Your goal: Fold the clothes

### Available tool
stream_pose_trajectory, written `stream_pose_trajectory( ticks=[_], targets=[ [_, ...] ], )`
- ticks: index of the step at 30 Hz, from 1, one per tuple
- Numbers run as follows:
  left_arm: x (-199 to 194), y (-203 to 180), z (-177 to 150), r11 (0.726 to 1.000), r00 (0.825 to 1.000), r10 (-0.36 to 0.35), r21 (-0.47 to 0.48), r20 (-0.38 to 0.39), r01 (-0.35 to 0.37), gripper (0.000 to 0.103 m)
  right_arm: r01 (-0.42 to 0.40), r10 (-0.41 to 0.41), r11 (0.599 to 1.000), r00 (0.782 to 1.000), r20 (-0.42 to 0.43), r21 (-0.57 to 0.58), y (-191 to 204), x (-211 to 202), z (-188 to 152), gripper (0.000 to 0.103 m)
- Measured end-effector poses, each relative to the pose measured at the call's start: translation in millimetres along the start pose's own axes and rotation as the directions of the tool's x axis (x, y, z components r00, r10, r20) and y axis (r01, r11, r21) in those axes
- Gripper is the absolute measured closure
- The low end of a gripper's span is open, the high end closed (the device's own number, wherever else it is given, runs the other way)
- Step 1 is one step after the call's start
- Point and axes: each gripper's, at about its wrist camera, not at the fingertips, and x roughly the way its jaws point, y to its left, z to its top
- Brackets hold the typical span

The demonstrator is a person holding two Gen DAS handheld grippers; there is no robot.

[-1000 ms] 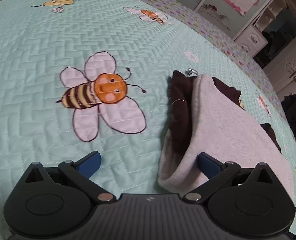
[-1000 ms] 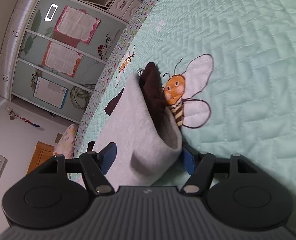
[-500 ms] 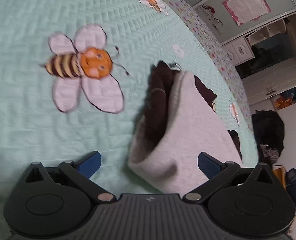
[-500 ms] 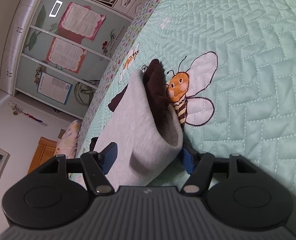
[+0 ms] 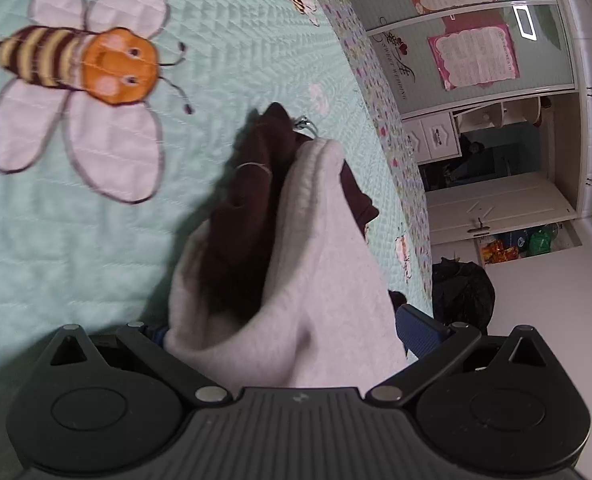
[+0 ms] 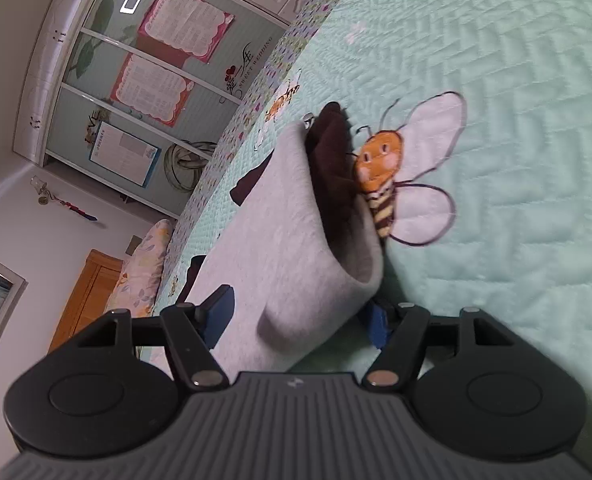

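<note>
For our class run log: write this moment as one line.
left claw: open, straddling grey garment | right claw: open, same | bed quilt

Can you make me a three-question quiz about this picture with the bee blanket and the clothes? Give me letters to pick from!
1. Where does the dark brown cloth lie?
A. inside the folded grey garment
B. flat on the bee picture
C. on the floor

2. What colour is the bedspread?
A. red
B. light green
C. black

3. How do the left gripper jaws stand?
A. wide apart, around the grey fold
B. pressed together on nothing
C. out of sight

Answers: 1 A, the grey fabric wraps over the brown. 2 B, pale green quilting shows all around. 3 A, one blue finger shows clear of the fold's side.
</note>
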Motion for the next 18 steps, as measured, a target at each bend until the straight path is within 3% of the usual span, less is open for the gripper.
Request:
stream_pose_trajectory(
  ticks=[2, 4, 6, 7, 8, 11, 13, 15, 18],
  targets=[
    [6, -8, -1, 0.999, 0.999, 0.033, 0.039, -0.004, -0.033, 0.003, 0.001, -0.001, 1.000, 1.000, -0.008, -0.009, 4, 5, 2, 0.034],
    [9, -22, -6, 0.983, 0.993, 0.115, 0.147, -0.008, -0.113, 0.018, 0.026, -0.027, 0.999, 1.000, -0.015, -0.021, 8, 8, 4, 0.045],
    [12, -29, -10, 0.959, 0.983, 0.183, 0.218, 0.003, -0.179, 0.053, 0.052, -0.052, 0.999, 0.999, -0.007, -0.005, 6, 8, 4, 0.058],
    [12, -27, -10, 0.959, 0.981, 0.194, 0.213, -0.002, -0.189, 0.059, 0.054, -0.054, 0.998, 0.999, -0.002, 0.016, 3, 8, 4, 0.066],
    [13, -24, -8, 0.965, 0.983, 0.181, 0.195, -0.012, -0.176, 0.063, 0.057, -0.057, 0.998, 0.998, 0.001, 0.036, 0, 7, 4, 0.070],
    [15, -34, -11, 0.945, 0.977, 0.212, 0.252, 0.004, -0.206, 0.070, 0.088, -0.088, 0.996, 0.996, 0.005, 0.021, 3, 7, 1, 0.080],
    [15, -53, -19, 0.903, 0.965, 0.257, 0.342, 0.052, -0.259, 0.074, 0.124, -0.124, 0.992, 0.992, 0.017, -0.022, 13, 6, -1, 0.085],
    [9, -64, -21, 0.902, 0.967, 0.241, 0.349, 0.082, -0.254, 0.078, 0.151, -0.149, 0.987, 0.988, 0.039, -0.056, 25, 4, -3, 0.086],
    [-4, -72, -17, 0.927, 0.976, 0.193, 0.307, 0.096, -0.214, 0.079, 0.141, -0.138, 0.989, 0.989, 0.055, -0.040, 35, -2, -2, 0.089]
  ],
)
